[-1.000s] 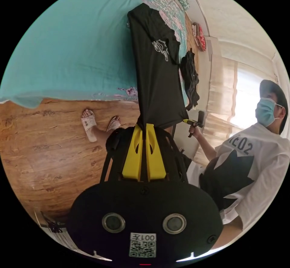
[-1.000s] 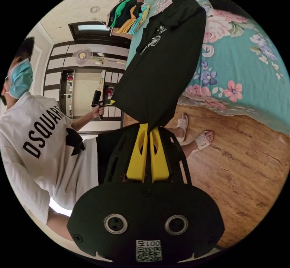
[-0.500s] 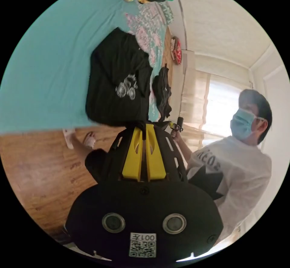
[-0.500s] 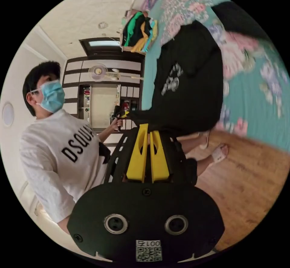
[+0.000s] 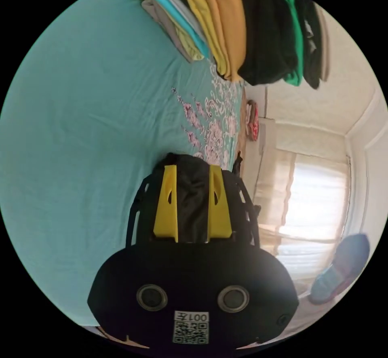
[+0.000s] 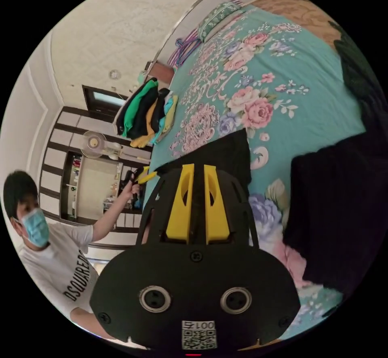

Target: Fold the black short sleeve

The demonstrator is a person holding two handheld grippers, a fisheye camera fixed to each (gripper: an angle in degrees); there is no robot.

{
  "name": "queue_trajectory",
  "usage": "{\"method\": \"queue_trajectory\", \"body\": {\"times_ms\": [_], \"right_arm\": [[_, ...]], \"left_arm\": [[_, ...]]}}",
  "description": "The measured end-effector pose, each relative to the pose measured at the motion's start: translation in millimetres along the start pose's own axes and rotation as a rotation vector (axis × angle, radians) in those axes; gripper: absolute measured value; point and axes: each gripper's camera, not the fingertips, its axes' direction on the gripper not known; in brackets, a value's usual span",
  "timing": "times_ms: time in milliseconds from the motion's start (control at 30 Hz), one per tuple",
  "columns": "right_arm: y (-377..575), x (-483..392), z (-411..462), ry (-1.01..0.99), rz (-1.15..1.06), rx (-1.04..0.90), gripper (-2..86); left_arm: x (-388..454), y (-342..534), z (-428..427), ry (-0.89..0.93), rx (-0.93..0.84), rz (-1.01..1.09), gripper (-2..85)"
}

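1. The left tongs stand wide apart, black fabric lying between them.
2. The right tongs are narrow, pinching the black short sleeve.
3. The shirt lies on the floral bed.

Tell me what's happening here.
A person holding a gripper in each hand is laying a black short sleeve shirt on the teal floral bedspread. The left gripper has its jaws apart with black cloth between them; the right gripper looks nearly closed at the shirt's edge. A stack of folded clothes sits farther along the bed.
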Motion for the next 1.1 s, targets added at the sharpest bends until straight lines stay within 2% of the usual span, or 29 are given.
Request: {"method": "queue_trajectory", "body": {"times_ms": [100,167,233,400,467,533,633,700,800,967,1100], "right_arm": [[40.7,-26.9,-12.4,0.113,-0.013,-0.095,6.4],[79.6,-51.0,-13.1,0.267,-0.039,-0.193,9.5],[101.4,-71.6,-6.9,0.378,-0.076,-0.254,11.4],[109.0,-117.9,22.7,0.516,-0.156,-0.302,11.0],[98.9,-135.5,33.3,0.646,-0.196,-0.274,7.5],[94.1,-147.4,34.5,0.693,-0.216,-0.278,5.2],[93.3,-169.8,22.0,0.652,-0.228,-0.303,2.5],[96.7,-190.7,8.5,0.674,-0.264,-0.293,1.8],[104.9,-227.4,-4.6,0.737,-0.339,-0.294,1.2],[129.0,-258.3,11.0,0.866,-0.414,-0.51,0.8],[84.6,-292.1,-9.0,0.89,-0.512,-0.453,0.7]], "left_arm": [[4.4,47.5,-23.9,-0.127,-0.046,0.087,9.3],[10.2,97.4,-35.7,-0.3,-0.128,0.146,10.9],[14.9,129.5,-37.5,-0.394,-0.192,0.18,12.4],[31.2,168.9,-10.2,-0.52,-0.294,0.285,13.5],[39.2,170.2,3.2,-0.677,-0.288,0.298,8.2],[47.0,172.7,4.6,-0.786,-0.289,0.325,3.2],[59.0,183.3,-8.0,-0.702,-0.296,0.381,-0.4],[60.1,188.6,-25.1,-0.7,-0.266,0.358,-0.7],[47.1,197.4,-55.5,-0.546,-0.18,0.242,-0.9],[36.2,220.7,-84.5,-0.451,-0.111,0.107,-0.9],[64.9,178.0,-109.0,-0.267,0.015,0.13,-0.9]]}}
